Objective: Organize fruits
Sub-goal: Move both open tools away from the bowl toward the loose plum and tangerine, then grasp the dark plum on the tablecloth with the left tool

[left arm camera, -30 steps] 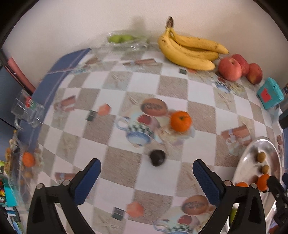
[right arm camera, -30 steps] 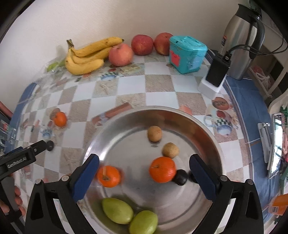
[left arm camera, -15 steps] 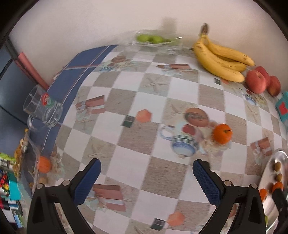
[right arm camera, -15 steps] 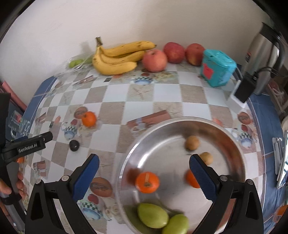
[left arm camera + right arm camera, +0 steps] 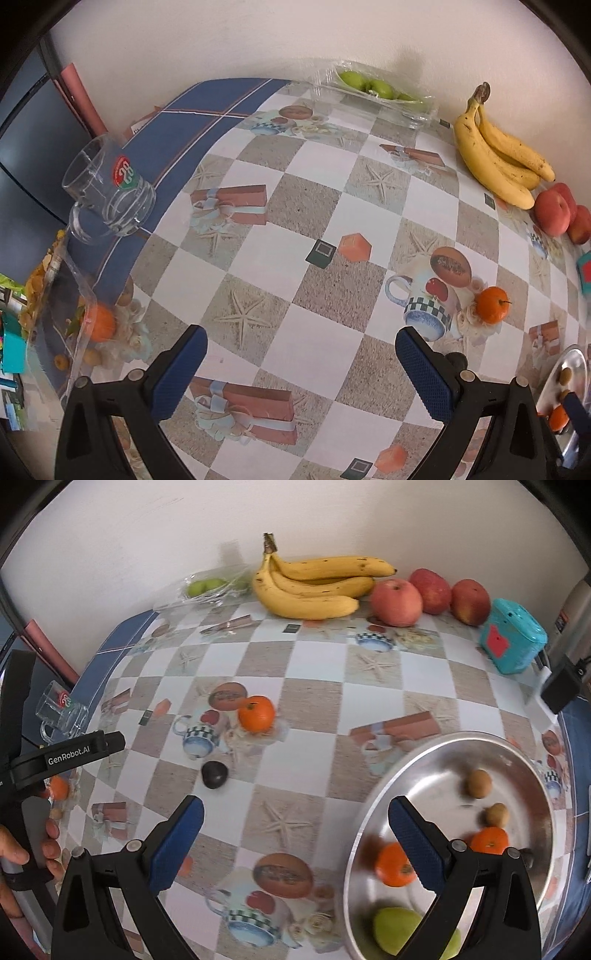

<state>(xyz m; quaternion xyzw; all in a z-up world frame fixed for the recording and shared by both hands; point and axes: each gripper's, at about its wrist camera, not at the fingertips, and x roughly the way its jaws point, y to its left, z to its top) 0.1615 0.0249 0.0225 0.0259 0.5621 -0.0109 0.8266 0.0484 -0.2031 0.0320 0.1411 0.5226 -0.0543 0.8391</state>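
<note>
A glossy printed tablecloth (image 5: 306, 709) covers the table. The round tray (image 5: 436, 753) is polished metal, its inner wall mirroring the fruit. Both tongs, left (image 5: 301, 373) and right (image 5: 295, 840), are matt black plastic with blue fingertips (image 5: 177, 843) of finely knurled rubbery texture. The mug (image 5: 107, 188) is clear glass. A crinkled clear plastic bag (image 5: 373, 92) wraps green fruit. The teal box (image 5: 511, 640) looks like smooth plastic. The wall (image 5: 147, 528) is matt.

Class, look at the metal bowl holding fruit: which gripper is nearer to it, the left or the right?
The right. The right gripper hangs open at the metal bowl's rim; the left gripper is open farther left, over bare tablecloth.
</note>
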